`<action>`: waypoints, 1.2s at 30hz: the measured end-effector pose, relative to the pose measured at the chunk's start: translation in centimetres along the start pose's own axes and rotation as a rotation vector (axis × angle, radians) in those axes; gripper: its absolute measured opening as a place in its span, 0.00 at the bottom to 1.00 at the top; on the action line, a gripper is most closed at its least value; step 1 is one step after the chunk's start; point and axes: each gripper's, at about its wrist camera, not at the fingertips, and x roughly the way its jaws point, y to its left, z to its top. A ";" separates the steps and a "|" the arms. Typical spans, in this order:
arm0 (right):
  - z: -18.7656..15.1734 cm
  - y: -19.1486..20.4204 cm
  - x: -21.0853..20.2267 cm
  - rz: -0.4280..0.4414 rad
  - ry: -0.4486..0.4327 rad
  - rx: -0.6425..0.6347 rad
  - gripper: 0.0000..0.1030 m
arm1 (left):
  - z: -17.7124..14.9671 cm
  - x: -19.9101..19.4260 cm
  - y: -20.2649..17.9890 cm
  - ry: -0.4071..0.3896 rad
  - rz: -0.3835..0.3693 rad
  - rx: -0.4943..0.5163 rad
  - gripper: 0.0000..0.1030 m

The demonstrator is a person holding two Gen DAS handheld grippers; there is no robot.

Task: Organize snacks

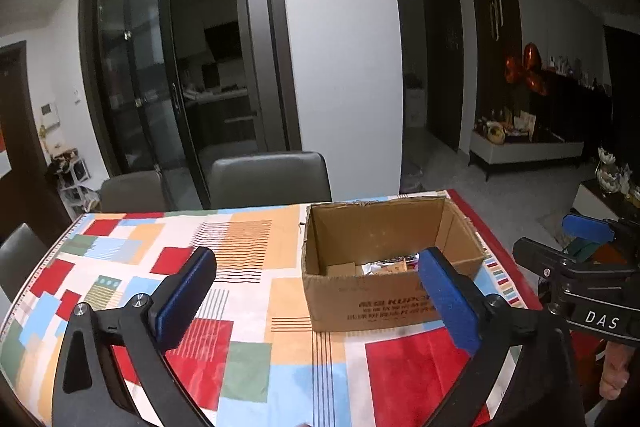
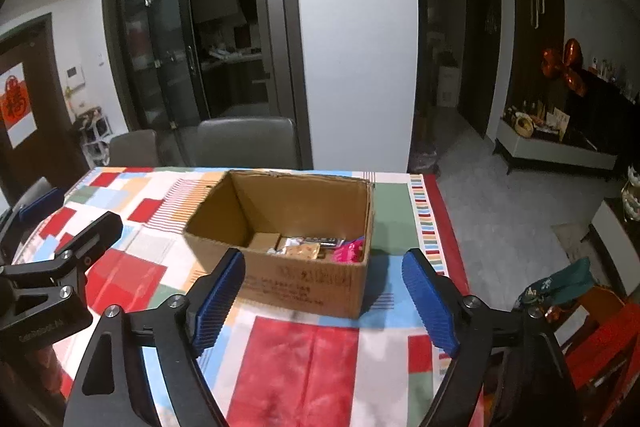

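Note:
An open cardboard box [image 1: 360, 303] stands on the patchwork-cloth table [image 1: 240, 247], near its right edge. Several snack packets [image 1: 392, 265] lie in its bottom; in the right wrist view a pink packet [image 2: 348, 251] and a brown one [image 2: 304, 251] show inside the box [image 2: 304, 283]. My left gripper [image 1: 318, 295] is open, held back from the box above the cloth, nothing between its blue pads. My right gripper [image 2: 325, 301] is open too, in front of the box and holding nothing. Each gripper also appears in the other's view: right gripper [image 1: 560, 243], left gripper [image 2: 66, 219].
Grey chairs [image 1: 268, 179] [image 1: 132, 191] stand at the table's far side. Off the table's right edge sits red furniture with a green item on it [image 2: 568, 283]. A hand [image 1: 612, 371] grips the right tool. Bare patterned cloth [image 2: 296, 359] lies between me and the box.

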 end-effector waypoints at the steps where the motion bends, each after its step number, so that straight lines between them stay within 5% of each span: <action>1: -0.4 0.1 -0.7 0.001 -0.011 -0.004 0.81 | -0.5 -0.9 0.1 -0.009 0.001 0.000 1.00; 17: -8.1 0.6 -8.5 -0.004 -0.102 -0.008 0.84 | -7.4 -10.1 -0.6 -0.062 -0.008 -0.025 1.00; 36: -13.4 -0.3 -11.8 0.052 -0.098 0.052 0.84 | -10.5 -14.8 -2.0 -0.095 -0.014 -0.011 1.00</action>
